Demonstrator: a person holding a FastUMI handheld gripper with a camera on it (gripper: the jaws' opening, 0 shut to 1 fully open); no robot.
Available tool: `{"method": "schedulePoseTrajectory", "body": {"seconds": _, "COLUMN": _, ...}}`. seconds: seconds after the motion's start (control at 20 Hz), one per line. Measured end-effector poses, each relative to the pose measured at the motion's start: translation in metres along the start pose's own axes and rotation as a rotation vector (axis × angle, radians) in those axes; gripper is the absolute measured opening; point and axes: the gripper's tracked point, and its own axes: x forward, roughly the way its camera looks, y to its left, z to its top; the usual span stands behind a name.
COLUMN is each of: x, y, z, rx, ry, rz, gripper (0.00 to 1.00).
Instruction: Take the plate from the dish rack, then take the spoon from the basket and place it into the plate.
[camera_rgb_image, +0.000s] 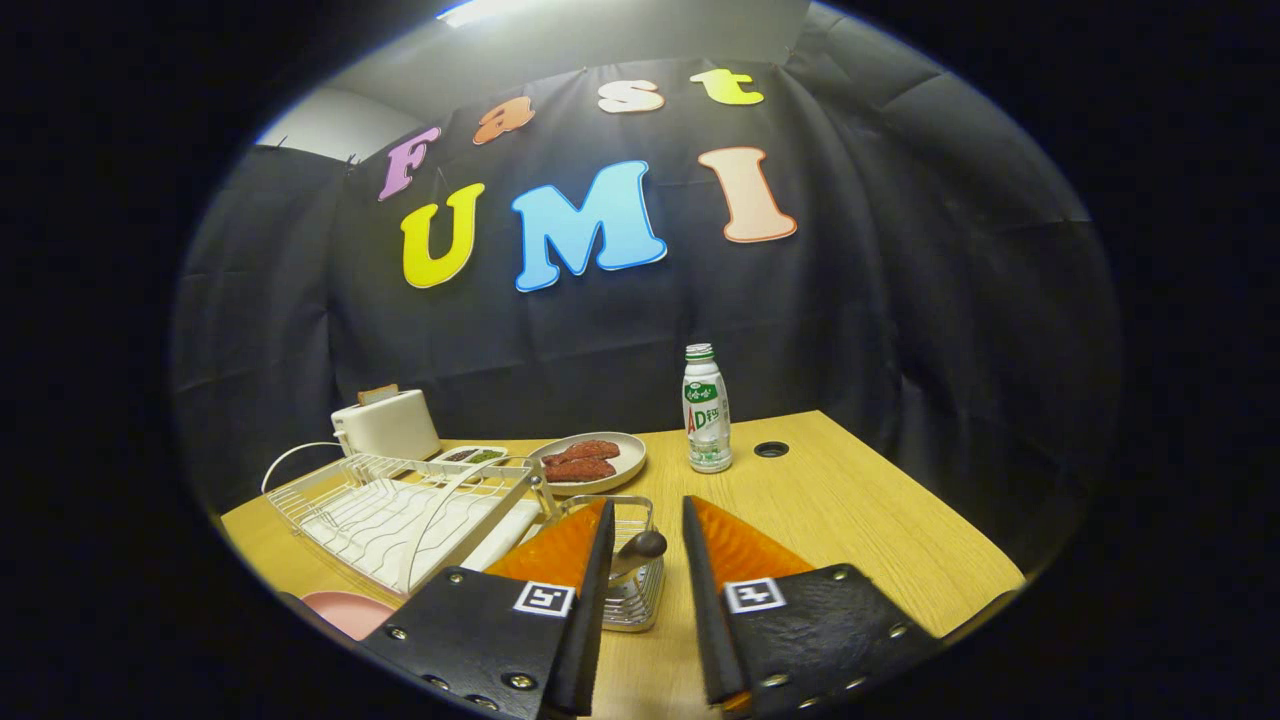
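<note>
Hovering with fingers parted and empty, the hand-held gripper (645, 560) lines up on the dark-handled spoon (640, 548) in the wire basket (632, 590) between them; pink plate (350, 610) waits left.

Two plates (596, 462) (350, 610), one bottle (706, 410)
</note>
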Motion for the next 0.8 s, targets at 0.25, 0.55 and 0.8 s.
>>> {"method": "schedulePoseTrajectory", "body": {"seconds": 0.25, "x": 0.004, "y": 0.017, "z": 0.0, "rx": -0.041, "ry": 0.018, "rz": 0.02, "gripper": 0.24}}
{"method": "schedulePoseTrajectory", "body": {"seconds": 0.55, "x": 0.001, "y": 0.028, "z": 0.002, "rx": -0.022, "ry": 0.064, "rz": -0.008, "gripper": 0.09}}
{"method": "schedulePoseTrajectory", "body": {"seconds": 0.8, "x": 0.004, "y": 0.031, "z": 0.015, "rx": -0.044, "ry": 0.082, "rz": -0.023, "gripper": 0.08}}
